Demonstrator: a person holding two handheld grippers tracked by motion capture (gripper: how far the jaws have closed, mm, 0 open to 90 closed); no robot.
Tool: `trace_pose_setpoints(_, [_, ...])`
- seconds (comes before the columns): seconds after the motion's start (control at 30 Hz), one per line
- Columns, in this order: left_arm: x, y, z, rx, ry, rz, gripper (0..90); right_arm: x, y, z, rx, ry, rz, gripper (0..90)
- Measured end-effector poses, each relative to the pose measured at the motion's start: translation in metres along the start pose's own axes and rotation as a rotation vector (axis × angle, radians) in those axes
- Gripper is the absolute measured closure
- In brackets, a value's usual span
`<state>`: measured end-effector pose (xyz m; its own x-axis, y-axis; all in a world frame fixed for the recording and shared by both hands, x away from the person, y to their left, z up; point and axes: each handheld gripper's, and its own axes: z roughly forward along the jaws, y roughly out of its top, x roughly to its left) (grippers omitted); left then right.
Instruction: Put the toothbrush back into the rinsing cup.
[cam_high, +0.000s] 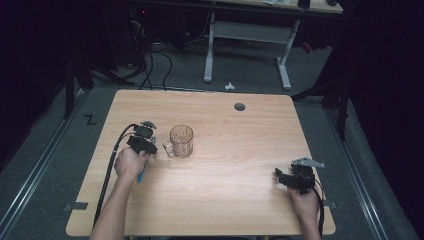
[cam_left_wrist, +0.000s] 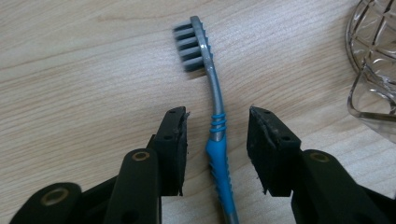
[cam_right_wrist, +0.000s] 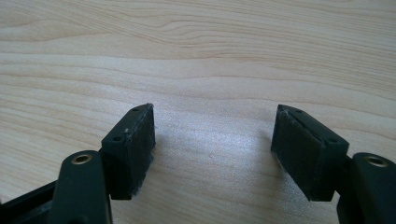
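The left gripper (cam_left_wrist: 217, 140) is hovering low over a toothbrush (cam_left_wrist: 215, 116) that is lying flat on the wooden counter (cam_high: 235, 145). Its fingers (cam_left_wrist: 173, 144) are standing open on either side of the handle, at the spot where the grey neck is meeting the blue grip, with a gap on each side, so nothing is being held yet. The grey bristle head is pointing away from the gripper and facing sideways. Judging from this, the work is at its start: the approach looks finished, while the closing, the lift and whatever is following are all still to come, probably a drop into the glass mug (cam_high: 181, 141).

That mug is standing upright just beside the left gripper (cam_high: 145, 142), its handle turned toward the gripper; in the left gripper view its ribbed wall and handle (cam_left_wrist: 373, 70) are showing near the right finger. It is close enough that a careless swing while lifting could knock it.

The right gripper (cam_high: 295, 180) is resting well apart, near the right front corner of the counter. Its fingers (cam_right_wrist: 133, 144) are spread wide over bare wood, holding nothing. A dark round grommet (cam_high: 239, 106) is sitting near the far edge, out of the way. Nothing is lying between the toothbrush and the mug.
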<state>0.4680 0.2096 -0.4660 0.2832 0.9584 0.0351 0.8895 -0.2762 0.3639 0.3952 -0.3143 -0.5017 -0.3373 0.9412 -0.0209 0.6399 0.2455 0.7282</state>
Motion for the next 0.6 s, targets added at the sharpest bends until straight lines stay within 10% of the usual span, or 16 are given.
trace_pose_setpoints(0.6, [0.0056, 0.0008, 0.0029, 0.024, -0.033, -0.024, 69.0, -0.0001, 0.0000, 0.0000, 0.000, 0.000, -0.001, 30.5])
